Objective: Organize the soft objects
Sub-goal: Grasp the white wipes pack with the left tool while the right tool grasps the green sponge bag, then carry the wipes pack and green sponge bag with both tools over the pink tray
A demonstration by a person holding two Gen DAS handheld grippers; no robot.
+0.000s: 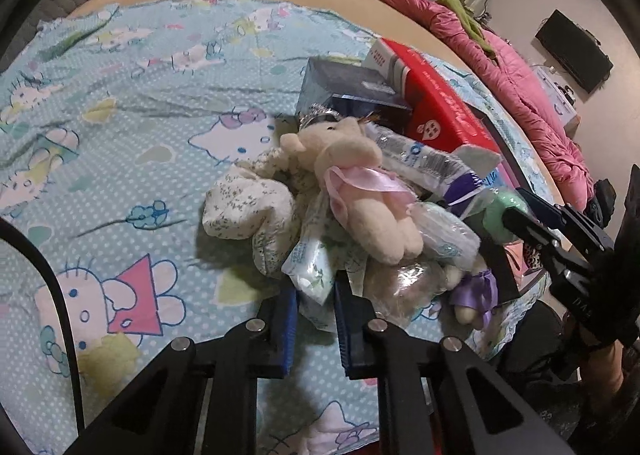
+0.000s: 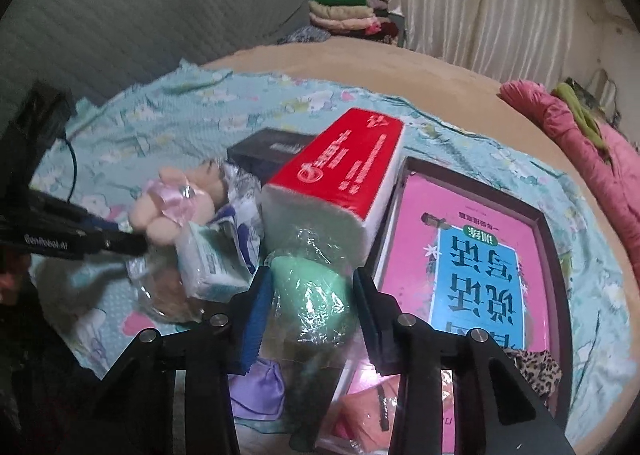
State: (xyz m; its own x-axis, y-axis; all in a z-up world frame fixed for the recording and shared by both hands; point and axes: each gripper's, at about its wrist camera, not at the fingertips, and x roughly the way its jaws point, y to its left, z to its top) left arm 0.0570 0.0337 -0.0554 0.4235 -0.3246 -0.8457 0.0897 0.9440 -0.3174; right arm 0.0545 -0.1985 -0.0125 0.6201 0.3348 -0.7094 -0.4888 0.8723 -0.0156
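Observation:
A heap of soft things lies on the Hello Kitty bedsheet (image 1: 120, 103). My left gripper (image 1: 314, 289) is shut on the edge of a small plastic tissue pack (image 1: 308, 267) with a green leaf print. Above it lies a cream teddy bear (image 1: 352, 179) with a pink ribbon, beside a floral cloth toy (image 1: 244, 207). My right gripper (image 2: 312, 273) is shut on a mint-green soft ball in clear wrap (image 2: 312, 303); its blue pads press both sides. In the left wrist view the right gripper (image 1: 508, 219) reaches in from the right, holding that green ball (image 1: 498, 205).
A red tissue brick (image 2: 340, 183) and a dark box (image 1: 352, 87) stand behind the heap. A pink book in a dark frame (image 2: 472, 255) lies to the right. A purple-dressed doll (image 1: 476, 291), a rumpled pink quilt (image 1: 520, 83) and folded clothes (image 2: 344, 13) are also in view.

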